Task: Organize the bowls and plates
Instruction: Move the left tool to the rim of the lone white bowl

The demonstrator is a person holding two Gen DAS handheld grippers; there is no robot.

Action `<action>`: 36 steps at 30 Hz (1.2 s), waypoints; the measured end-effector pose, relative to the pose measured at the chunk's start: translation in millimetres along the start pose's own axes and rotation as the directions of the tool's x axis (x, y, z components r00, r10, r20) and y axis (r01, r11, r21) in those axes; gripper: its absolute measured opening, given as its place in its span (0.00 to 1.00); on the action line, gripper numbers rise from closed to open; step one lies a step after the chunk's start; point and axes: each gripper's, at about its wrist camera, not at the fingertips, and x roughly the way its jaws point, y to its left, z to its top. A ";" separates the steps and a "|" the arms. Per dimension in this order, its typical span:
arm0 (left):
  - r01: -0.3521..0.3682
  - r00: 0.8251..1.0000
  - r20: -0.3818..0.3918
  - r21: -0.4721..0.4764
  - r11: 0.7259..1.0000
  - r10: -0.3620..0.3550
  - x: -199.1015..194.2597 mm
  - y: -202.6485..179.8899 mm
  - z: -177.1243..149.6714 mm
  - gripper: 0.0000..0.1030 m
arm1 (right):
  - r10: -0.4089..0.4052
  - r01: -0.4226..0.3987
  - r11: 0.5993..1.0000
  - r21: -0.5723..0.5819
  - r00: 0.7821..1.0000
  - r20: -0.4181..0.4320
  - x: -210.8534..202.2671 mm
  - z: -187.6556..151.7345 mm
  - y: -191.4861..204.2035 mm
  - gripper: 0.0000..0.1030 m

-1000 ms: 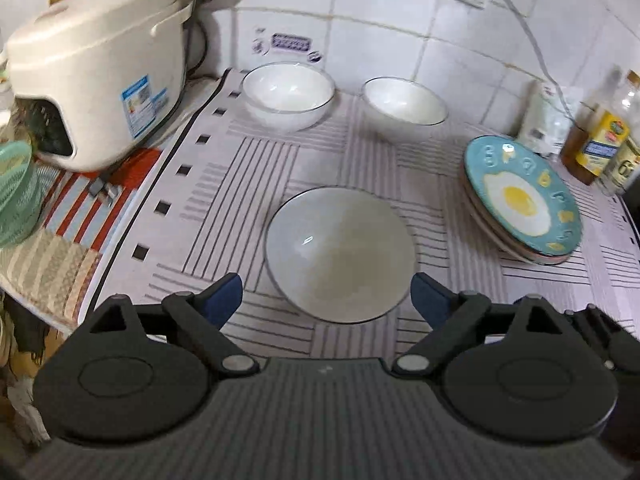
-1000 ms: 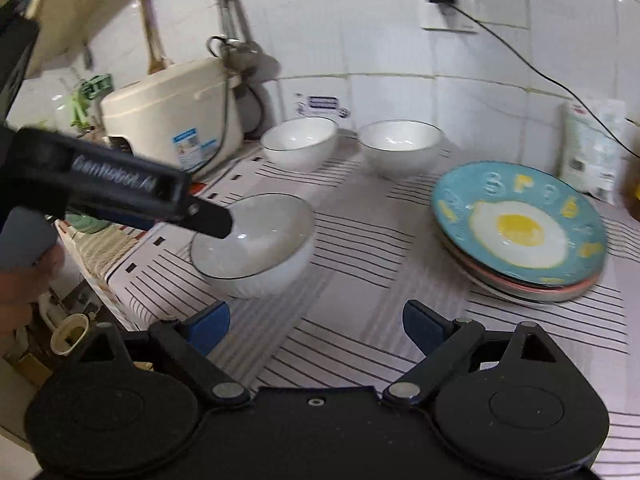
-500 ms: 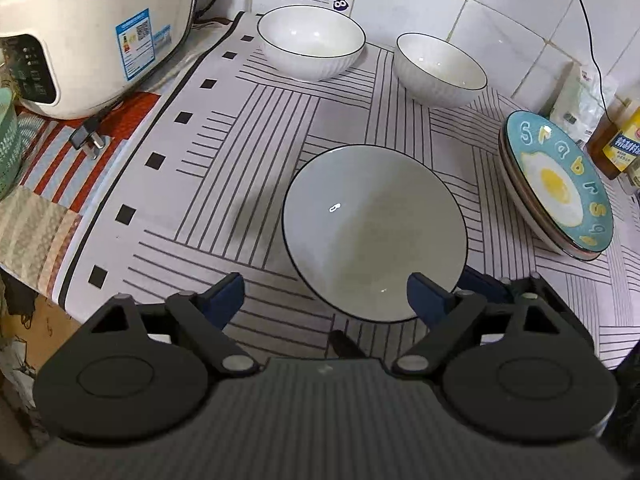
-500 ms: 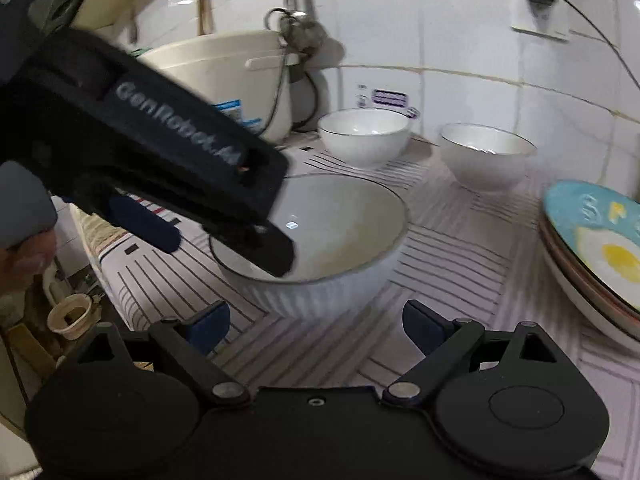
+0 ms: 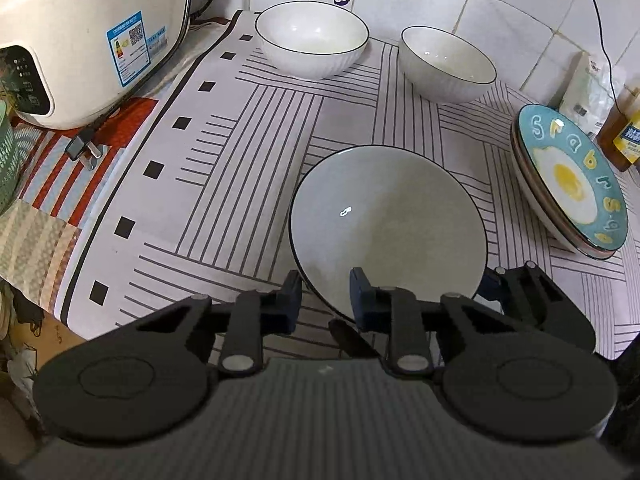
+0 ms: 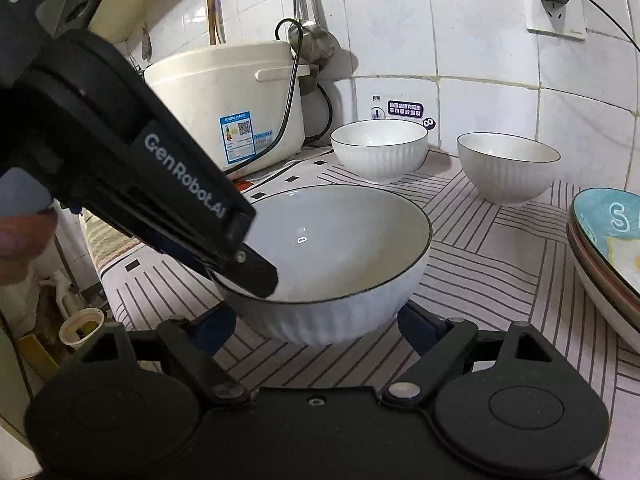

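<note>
- The left gripper (image 6: 256, 276) carries "GenRobot.AI" in white letters along its black arm.
- The top plate (image 5: 576, 178), at the right edge of the striped mat (image 5: 240, 152), shows raised letters around a fried egg; "S" is the clearest.
- The rice cooker (image 6: 228, 108) has a blue label, its print too small to read.
- A wall sticker (image 6: 404, 109) bears characters too small to make out.

White black-rimmed bowls (image 5: 388, 224) — teal fried-egg plate (image 5: 572, 176) — pale mat (image 5: 248, 152) with dark stripes, black squares.

Glossy ceramic-looking bowl (image 5: 392, 224), ribbed outside; matt printed cloth (image 5: 240, 152); seemingly matt black plastic claws.
</note>
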 end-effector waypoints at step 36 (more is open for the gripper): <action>0.088 0.994 -0.066 0.069 0.994 -0.083 38.0 -29.4 49.0 0.24 | -0.145 0.166 0.979 0.119 0.975 -0.166 23.3 39.5 -41.9 0.88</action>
